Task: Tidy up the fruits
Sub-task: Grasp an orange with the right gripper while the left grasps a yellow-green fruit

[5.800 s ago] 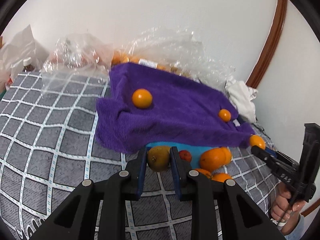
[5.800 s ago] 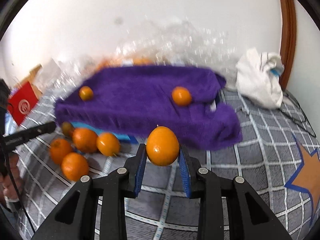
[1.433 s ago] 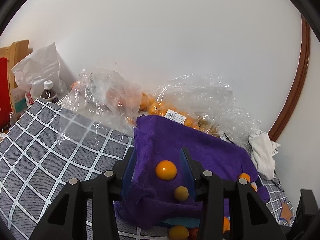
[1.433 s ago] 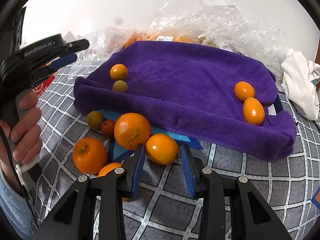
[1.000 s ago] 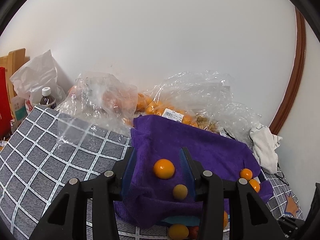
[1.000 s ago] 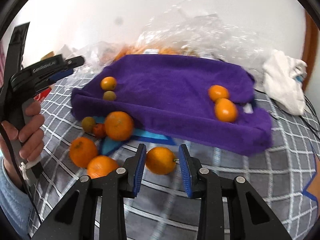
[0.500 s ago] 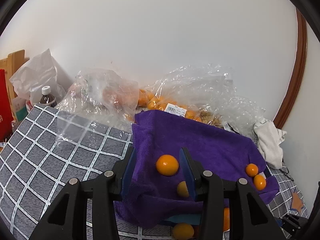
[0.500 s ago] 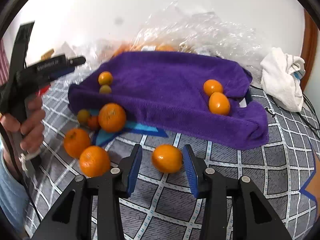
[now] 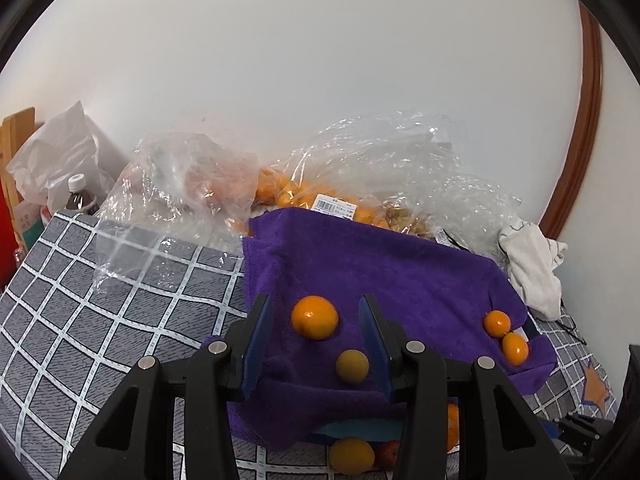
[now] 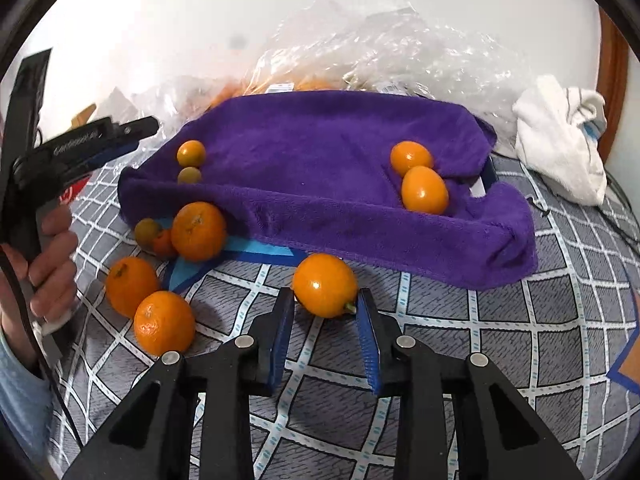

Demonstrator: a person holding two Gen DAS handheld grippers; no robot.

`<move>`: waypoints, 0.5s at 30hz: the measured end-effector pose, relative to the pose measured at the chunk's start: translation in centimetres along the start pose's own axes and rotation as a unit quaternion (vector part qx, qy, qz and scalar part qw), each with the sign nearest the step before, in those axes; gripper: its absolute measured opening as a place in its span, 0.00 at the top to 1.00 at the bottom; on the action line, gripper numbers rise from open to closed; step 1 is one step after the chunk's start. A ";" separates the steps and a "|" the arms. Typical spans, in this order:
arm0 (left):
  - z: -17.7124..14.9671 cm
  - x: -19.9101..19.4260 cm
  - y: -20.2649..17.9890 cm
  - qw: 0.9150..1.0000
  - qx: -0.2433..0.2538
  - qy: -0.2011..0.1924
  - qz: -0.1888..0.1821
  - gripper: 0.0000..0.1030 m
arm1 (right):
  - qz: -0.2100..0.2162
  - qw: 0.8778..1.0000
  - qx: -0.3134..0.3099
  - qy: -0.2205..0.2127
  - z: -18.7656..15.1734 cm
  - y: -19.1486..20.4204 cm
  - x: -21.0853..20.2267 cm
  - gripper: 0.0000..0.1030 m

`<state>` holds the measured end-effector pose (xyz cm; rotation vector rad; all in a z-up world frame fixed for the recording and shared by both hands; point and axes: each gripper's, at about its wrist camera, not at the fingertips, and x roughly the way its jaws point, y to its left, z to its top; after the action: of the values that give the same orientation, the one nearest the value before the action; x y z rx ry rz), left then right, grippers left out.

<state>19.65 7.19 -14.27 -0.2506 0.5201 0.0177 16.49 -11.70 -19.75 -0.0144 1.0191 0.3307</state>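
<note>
Right claw [image 10: 325, 312], lower centre of the right wrist view, has closed onto a glossy orange fruit [image 10: 325, 285] w/ a small green stem nub at its lower right; both blue pads touch it. It sits on the grey checked cloth [image 10: 500, 340], just in front of the purple towel [image 10: 320, 168]. Left claw [image 9: 316, 334], bottom centre of the left wrist view, is part open and holds nothing; a round orange [image 9: 314, 317] lies on the towel betw. its tips.

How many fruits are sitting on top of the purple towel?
4. On the purple towel: an orange one and a greenish one at its left end, and two orange ones touching at its right end.
</note>
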 end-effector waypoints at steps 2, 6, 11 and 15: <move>-0.1 0.2 -0.3 1.000 0.007 0.005 0.001 0.59 | -0.013 1.000 -0.007 0.008 0.4 0.3 0.4 0.67; -0.4 0.5 -0.4 1.000 0.013 0.009 0.004 0.59 | -0.044 0.998 -0.039 -0.002 0.8 1.4 0.8 0.68; -0.1 0.5 0.1 1.000 -0.001 0.013 -0.006 0.59 | -0.011 0.999 -0.005 -0.033 0.7 -0.3 -0.4 0.69; -0.1 0.3 0.0 1.000 0.003 0.013 -0.014 0.59 | -0.018 0.998 0.019 -0.059 0.4 -2.1 -1.6 0.69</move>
<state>19.86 7.16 -14.52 -0.2529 0.5419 -0.0140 16.63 -14.11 -18.49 0.0214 0.9080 0.2758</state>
